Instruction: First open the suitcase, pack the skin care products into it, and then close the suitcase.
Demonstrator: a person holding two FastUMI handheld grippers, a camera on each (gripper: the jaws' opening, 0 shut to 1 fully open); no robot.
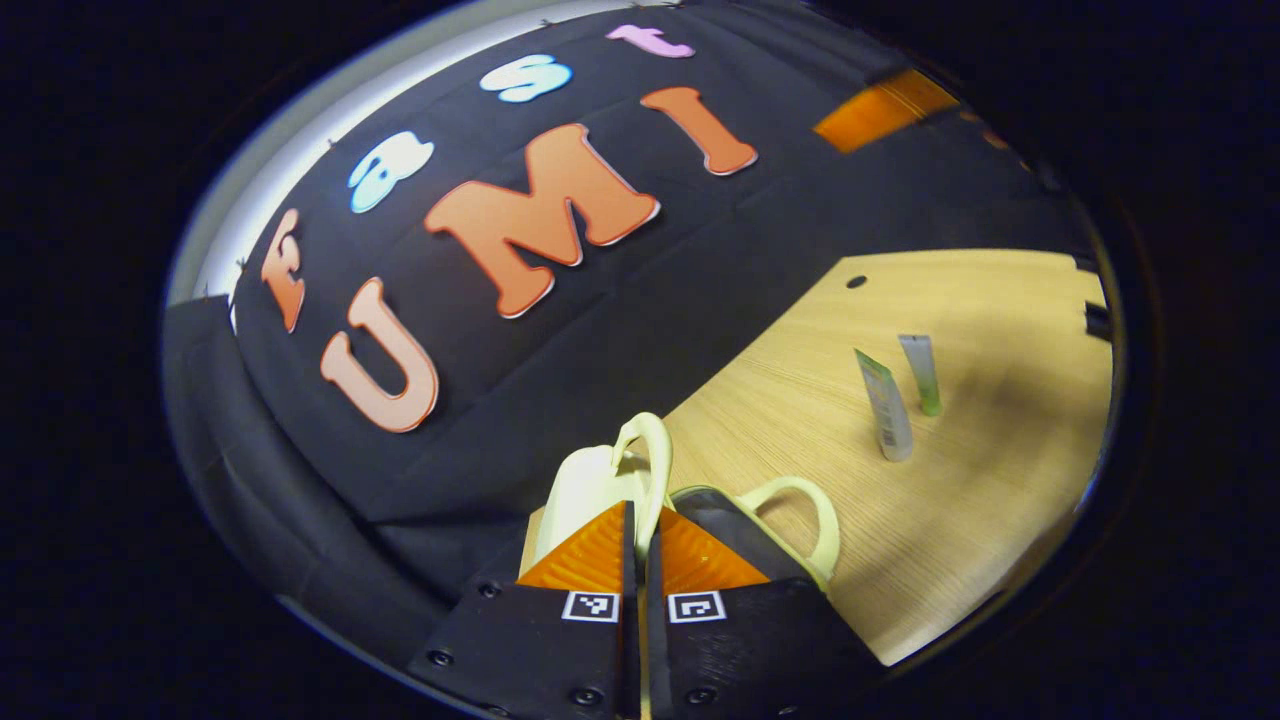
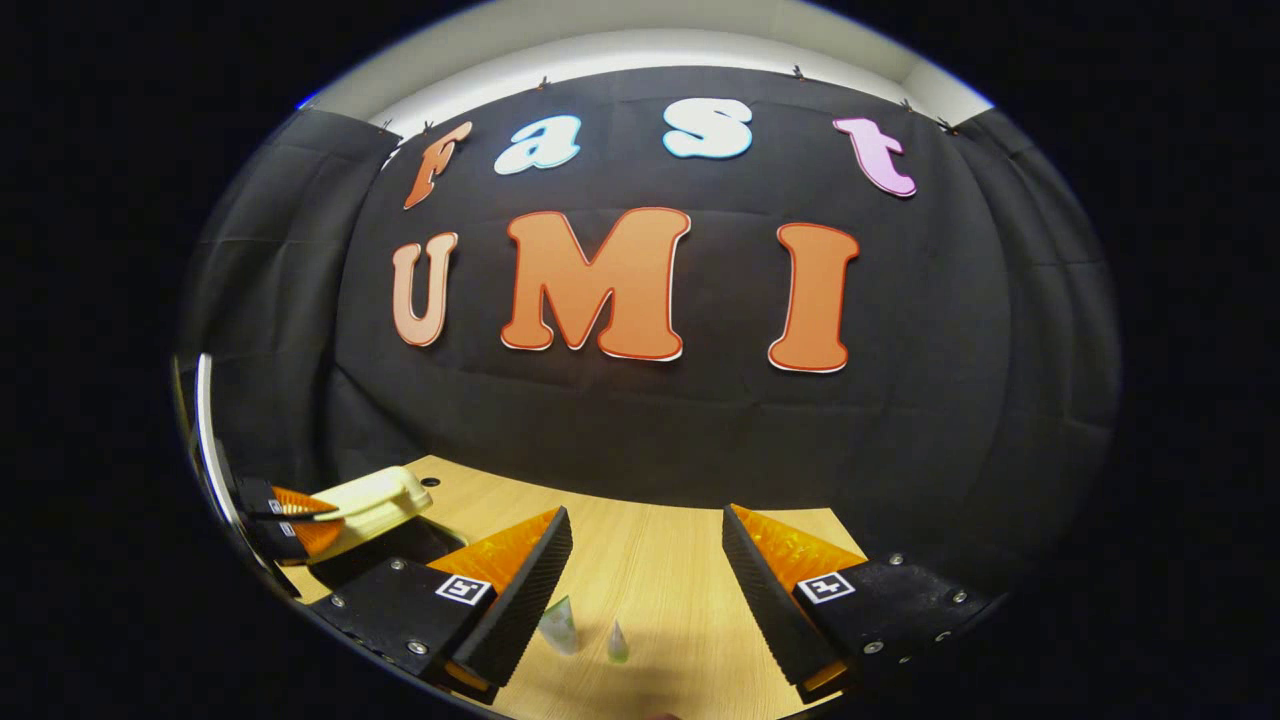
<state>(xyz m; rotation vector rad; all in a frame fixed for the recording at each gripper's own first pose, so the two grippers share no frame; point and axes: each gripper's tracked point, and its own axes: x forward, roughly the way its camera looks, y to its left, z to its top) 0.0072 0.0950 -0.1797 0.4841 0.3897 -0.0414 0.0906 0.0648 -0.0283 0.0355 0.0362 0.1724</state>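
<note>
While the left tool (image 1: 640, 540) pinches one thin cream handle (image 1: 652, 460) of the small pale hard-shell suitcase (image 1: 590, 490), likely light and stiff, the right tool (image 2: 645, 570) hangs open above two slim, squeezable tubes (image 2: 560, 625) on the wooden bench (image 2: 660, 560).

both views look low across the table (image 2: 640, 560), sharing two tubes (image 1: 888, 405).

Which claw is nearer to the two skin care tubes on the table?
Right. The open right claw hovers just above the tubes, which stand between its fingers. The left claw is off to the side, shut on the suitcase lid's handle.
</note>
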